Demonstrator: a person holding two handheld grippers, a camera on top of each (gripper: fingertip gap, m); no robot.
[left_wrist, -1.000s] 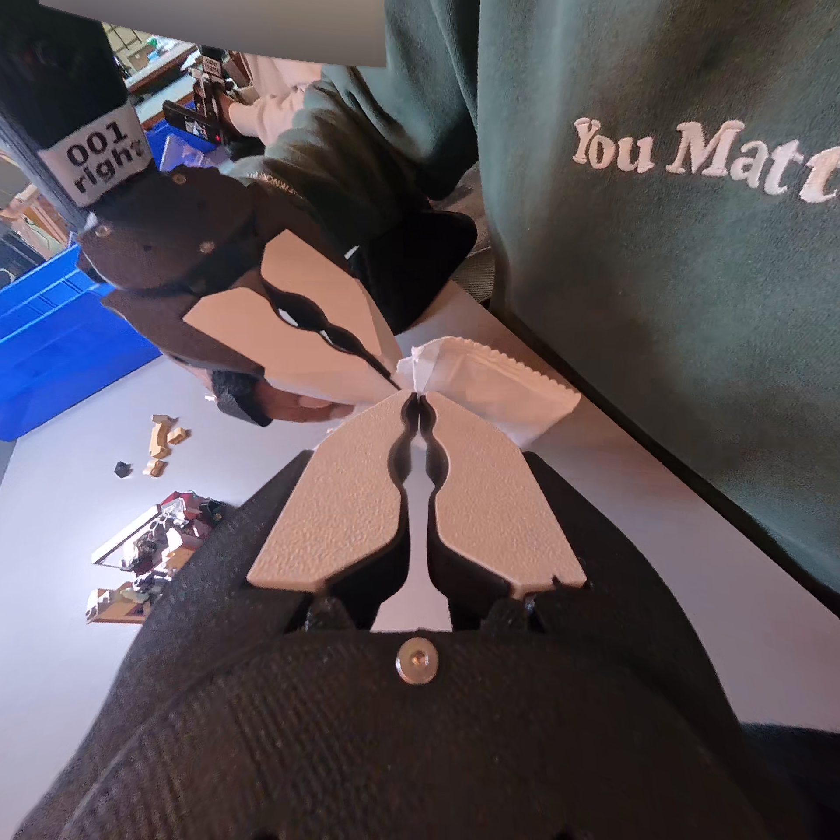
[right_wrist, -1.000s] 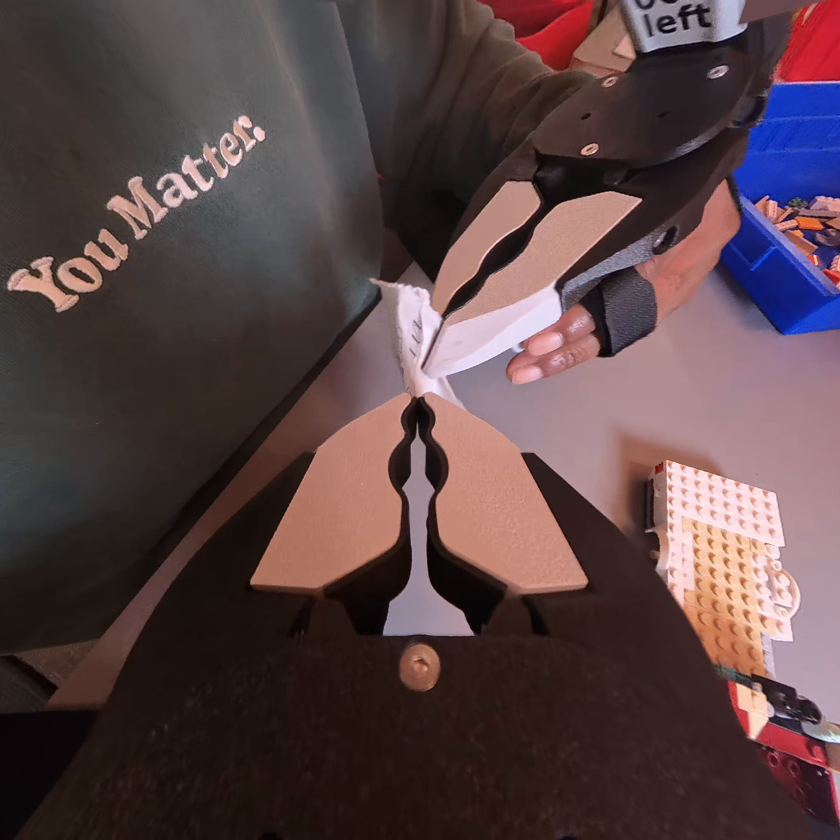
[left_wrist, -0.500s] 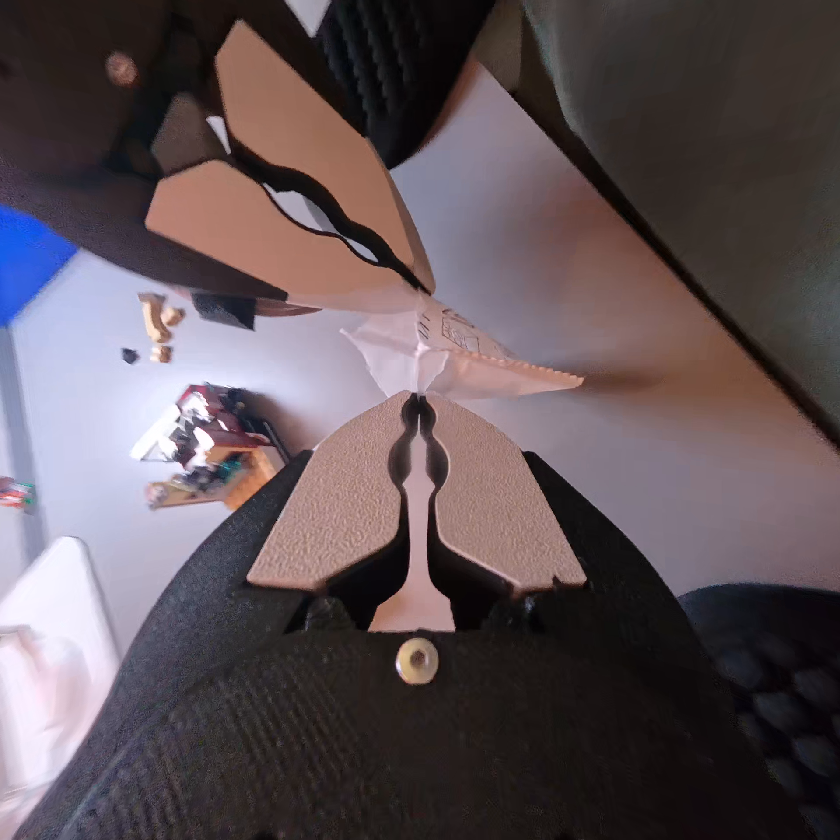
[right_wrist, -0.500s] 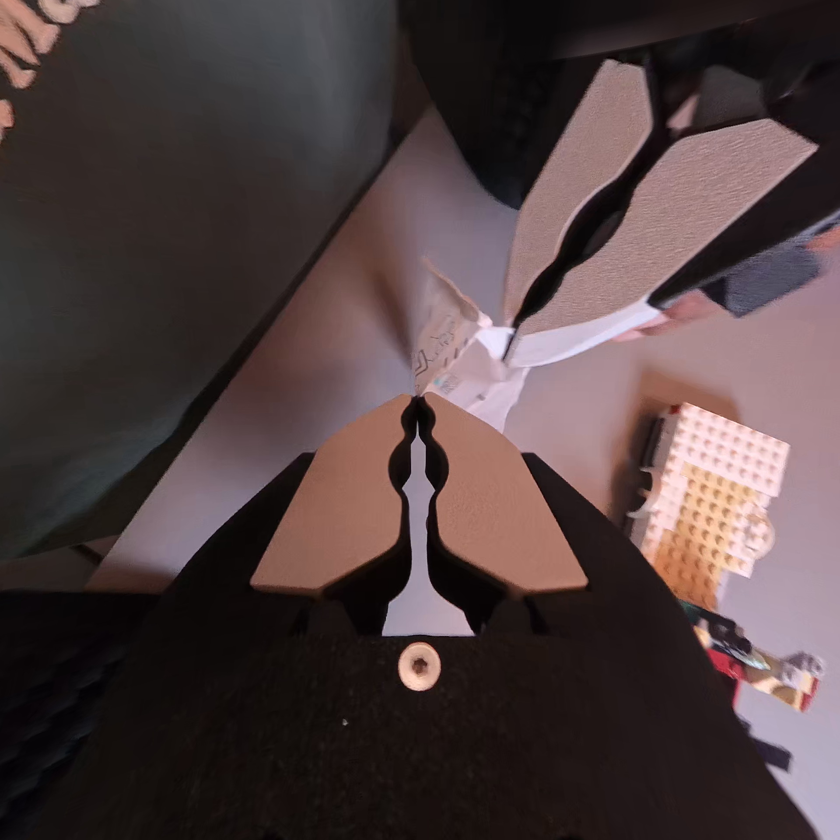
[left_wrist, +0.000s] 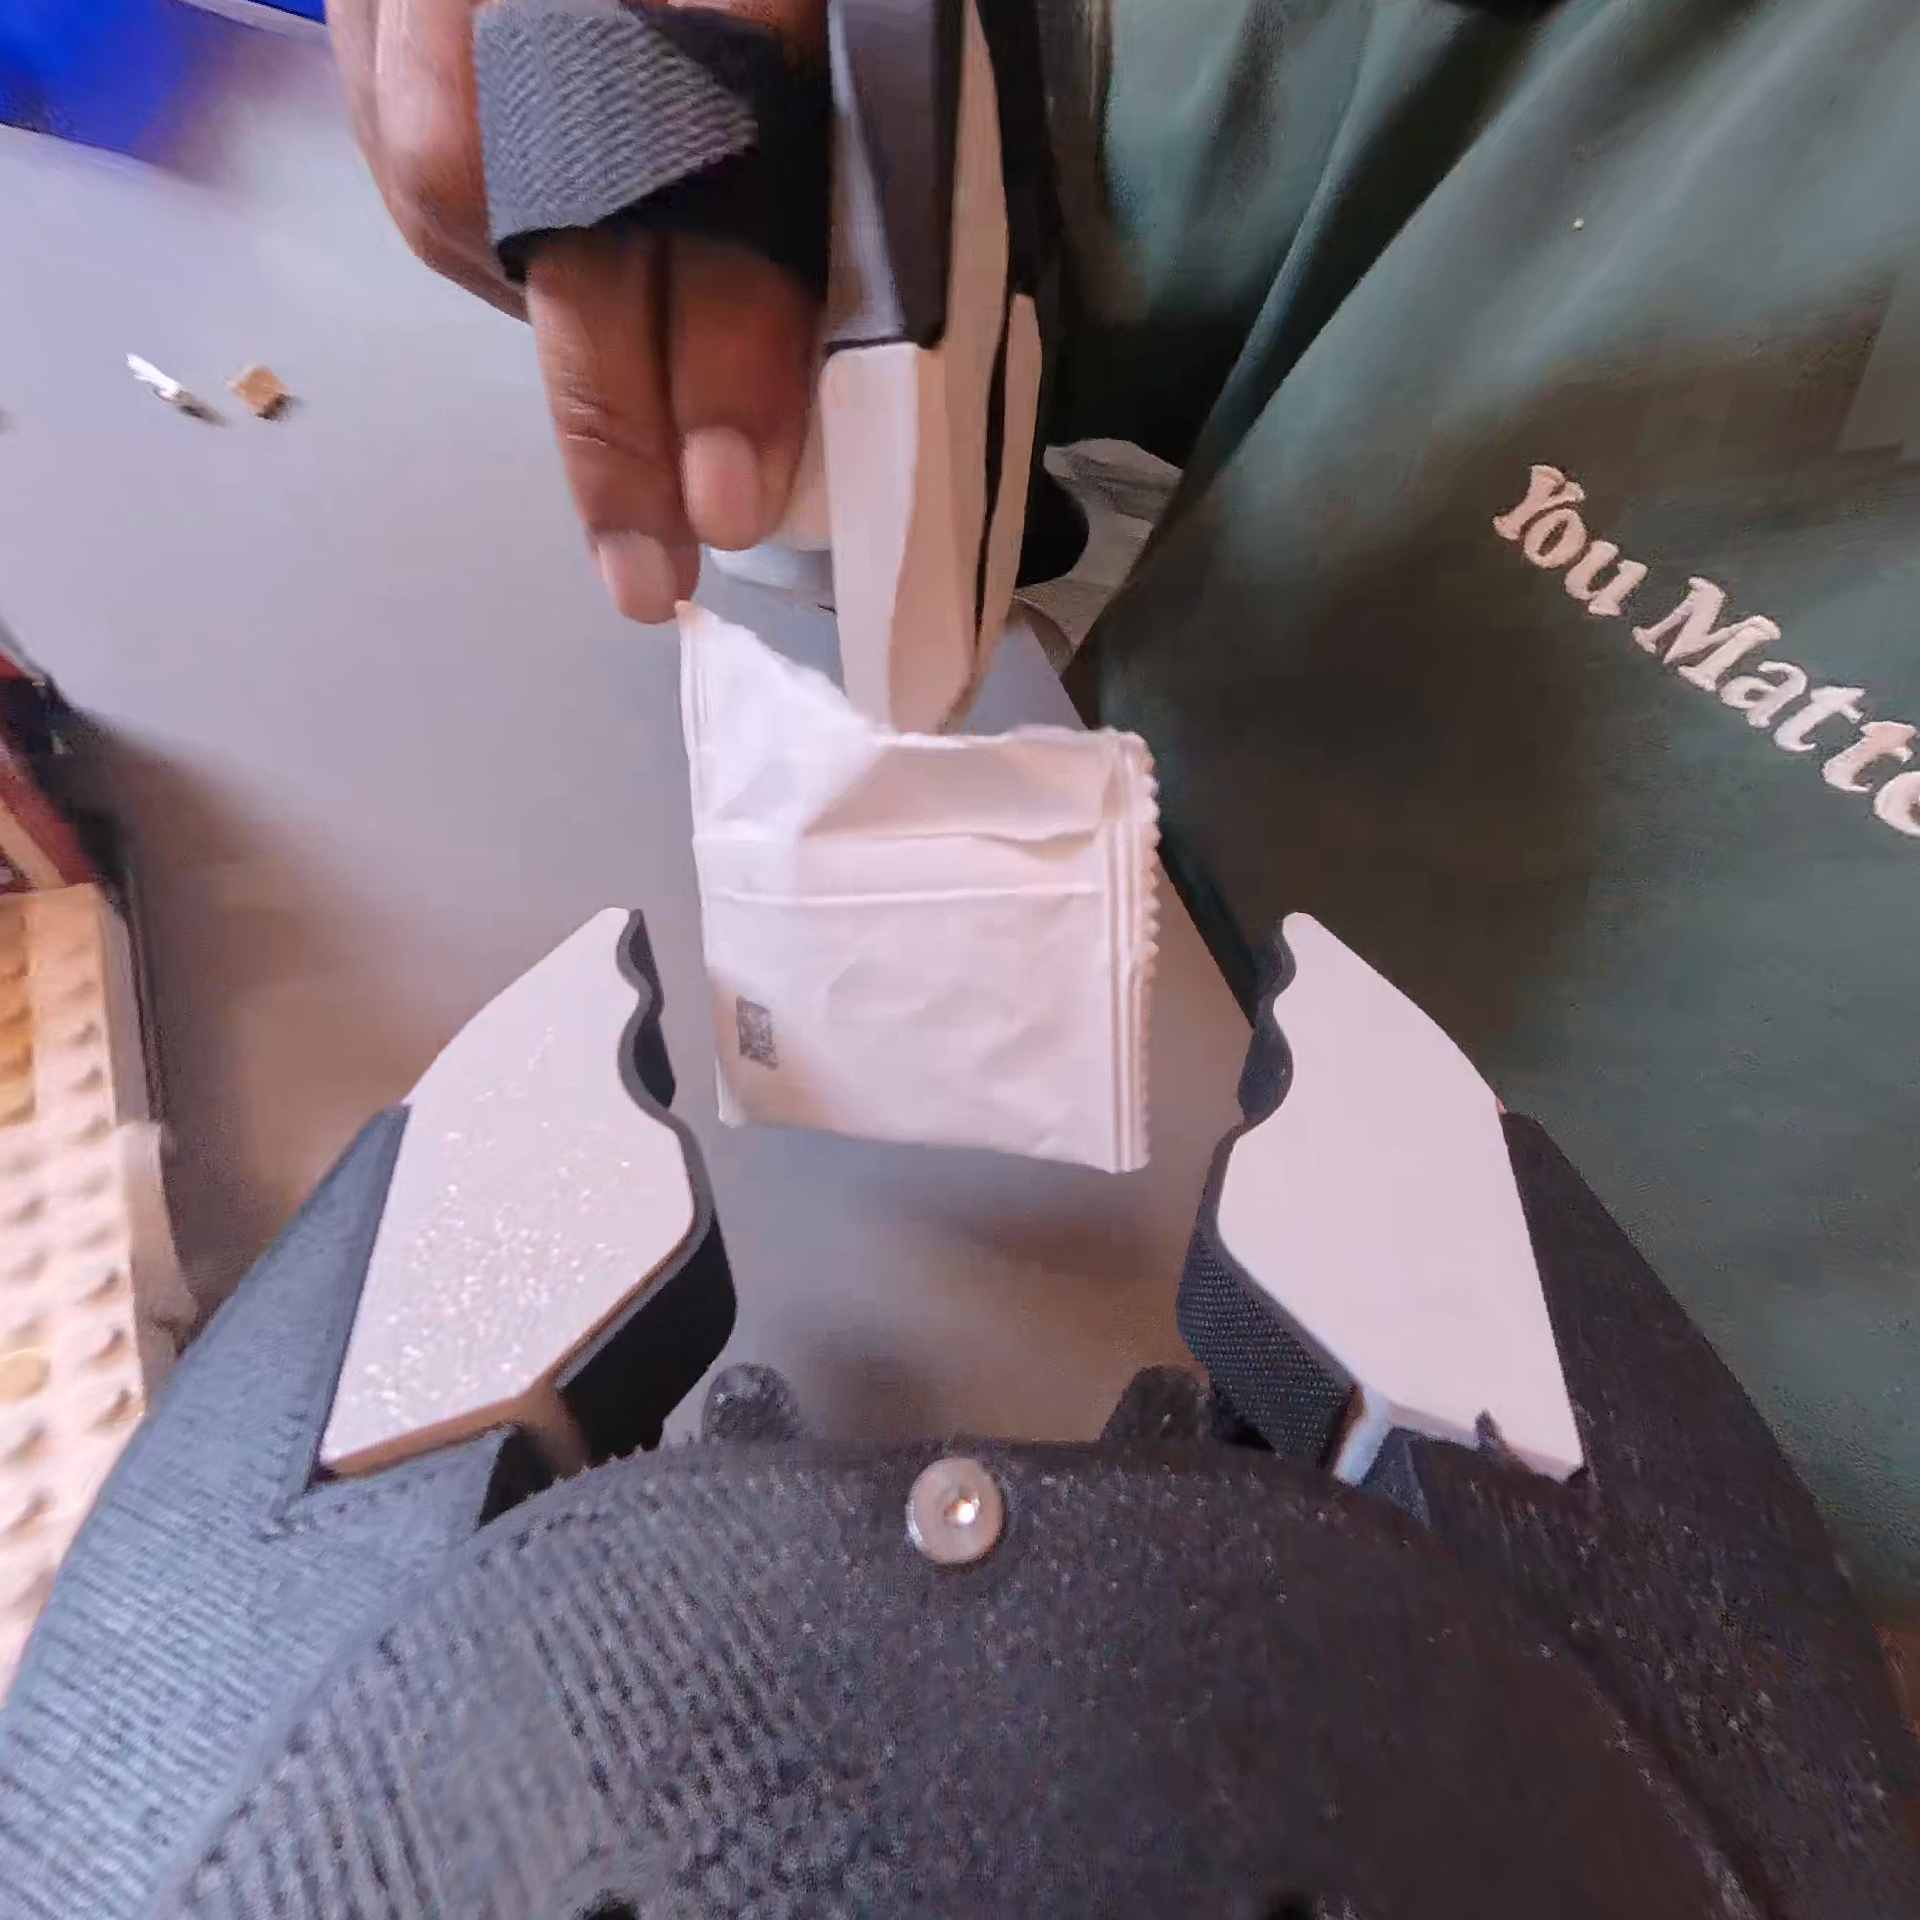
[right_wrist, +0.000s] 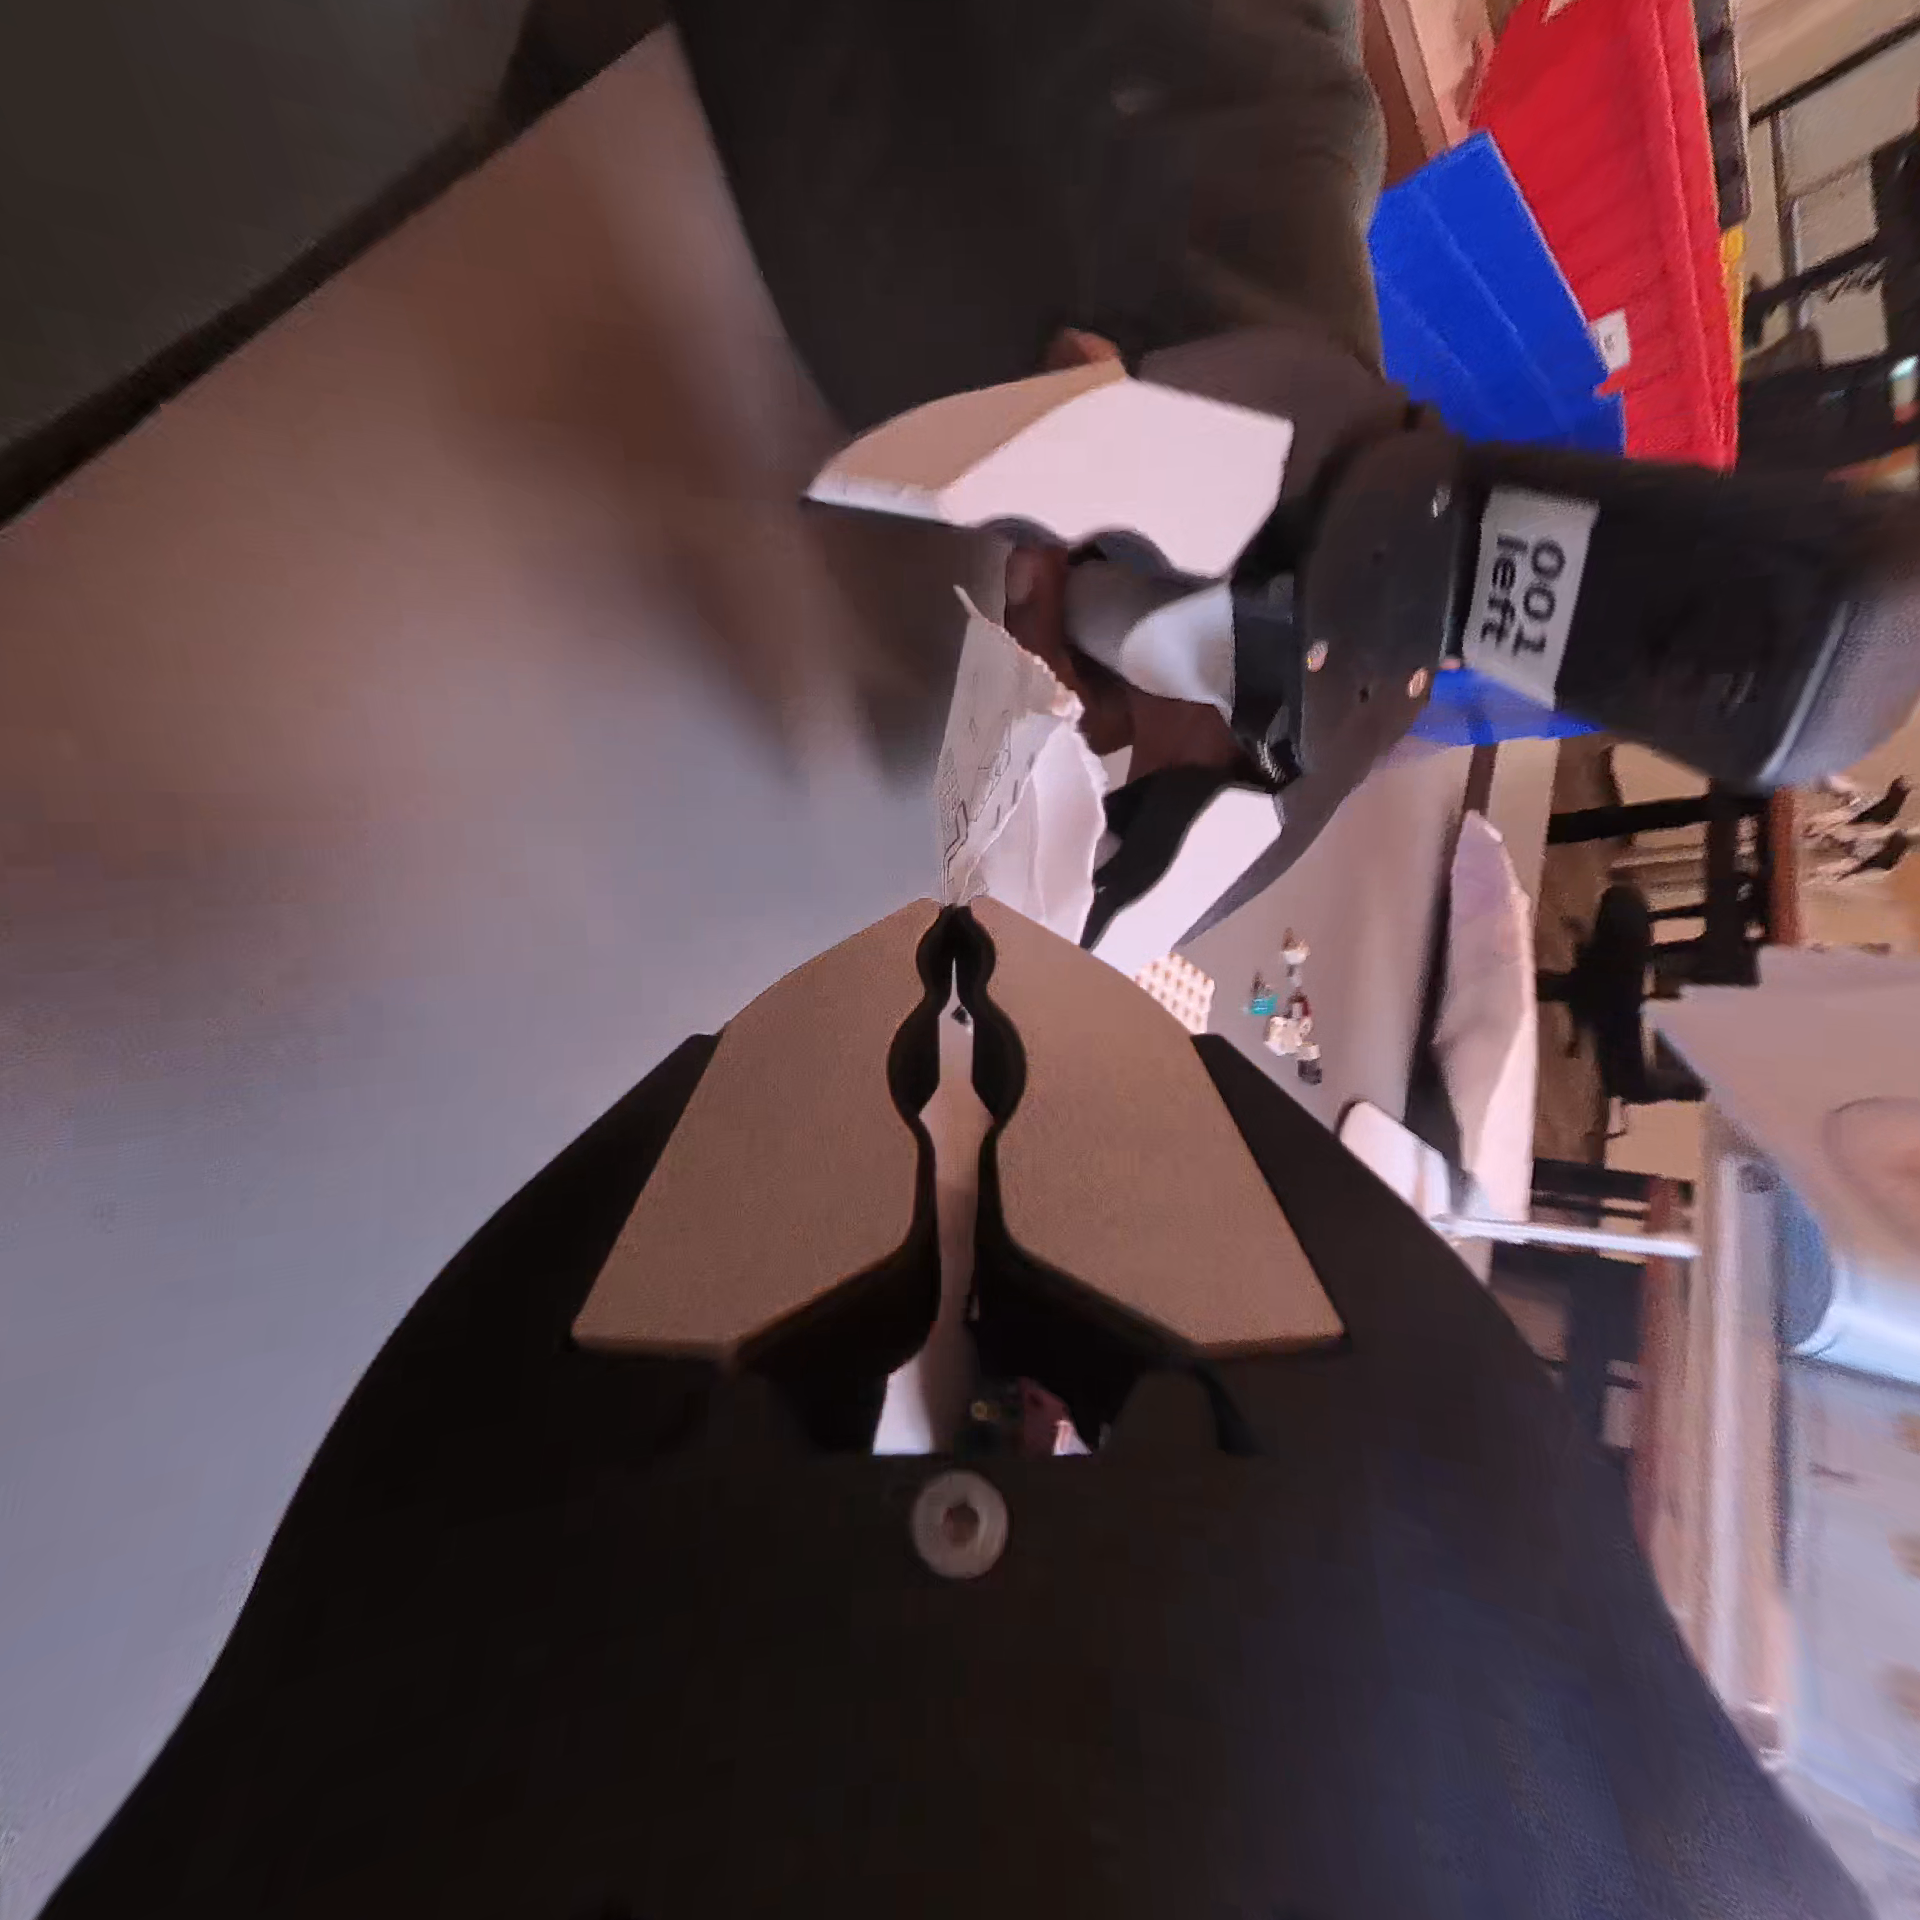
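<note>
Left wrist view: the left tongs (left_wrist: 956, 987) stand wide apart with nothing pressed between their pale fingers (left_wrist: 520, 1174). A small white paper packet (left_wrist: 914, 935) hangs in the air ahead of them, between the fingertips but touching neither. It dangles from the right tongs (left_wrist: 935, 717), which come down from above with their tips shut on the packet's ragged upper edge; a strapped hand (left_wrist: 644, 343) grips that tool. The packet's top looks torn open, one flap standing up at its left corner, while its serrated right seam and a small printed square low on its face look intact. Beneath lies the grey table (left_wrist: 312, 727), with a pale studded toy-brick plate (left_wrist: 52, 1195) at the left edge and two small loose pieces (left_wrist: 218, 390) farther off. A person in a dark green sweatshirt (left_wrist: 1507, 520) fills the right side.

Right wrist view: the right tongs (right_wrist: 958, 914) are closed, their tips pinching a corner of the same packet (right_wrist: 997, 790), whose printed side shows here. The left tongs (right_wrist: 1049, 561) hover just beyond it, visibly spread, with a white label on the black body. Small toy-brick pieces (right_wrist: 1288, 1008) lie scattered on the table (right_wrist: 312, 727), and blue and red bins (right_wrist: 1486, 281) stand behind.

With the packet apparently torn open and held by one tool alone, the opening seems done; whether anything is inside cannot be told.
</note>
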